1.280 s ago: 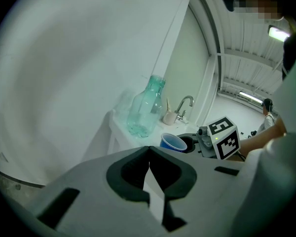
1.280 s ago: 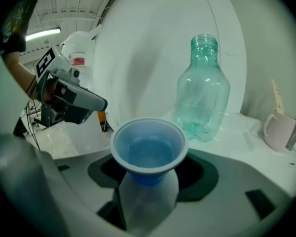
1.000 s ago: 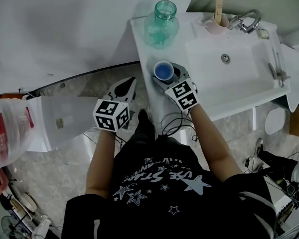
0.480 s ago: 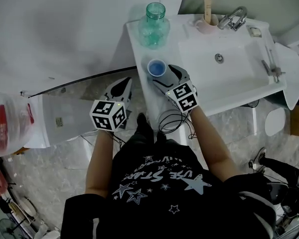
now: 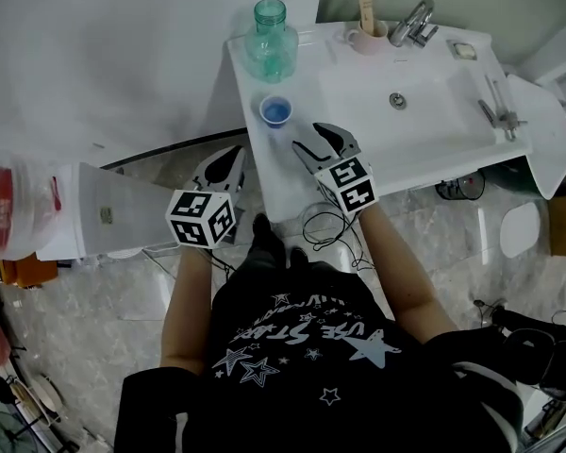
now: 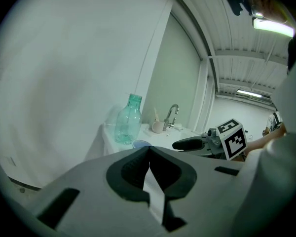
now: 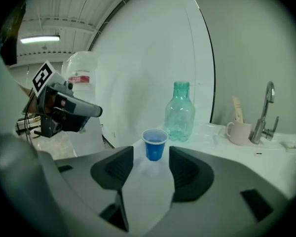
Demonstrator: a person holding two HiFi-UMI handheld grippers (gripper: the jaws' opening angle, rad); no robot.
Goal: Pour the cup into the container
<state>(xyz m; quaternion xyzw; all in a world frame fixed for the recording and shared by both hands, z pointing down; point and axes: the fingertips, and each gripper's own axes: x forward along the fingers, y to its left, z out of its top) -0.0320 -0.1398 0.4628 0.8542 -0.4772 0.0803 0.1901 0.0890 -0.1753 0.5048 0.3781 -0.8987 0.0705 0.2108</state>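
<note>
One drain [image 5: 397,100], head view only

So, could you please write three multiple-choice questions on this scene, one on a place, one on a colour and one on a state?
1. Where does the small blue plastic cup stand?
A. In the sink basin.
B. On the white sink counter, close to the tall glass jar.
C. On the floor.

2. What colour is the tall glass jar?
A. Pale green.
B. Amber.
C. Dark red.

3. How do the left gripper's jaws stand?
A. Wide apart.
B. Shut on the cup.
C. Together, with nothing between them.

Answers:
1 B: the head view shows the cup upright on the counter, just in front of the jar.
2 A: the glass is see-through green in every view.
3 C: the left gripper view shows the jaw tips meeting, with the cup far ahead on the counter.
</note>
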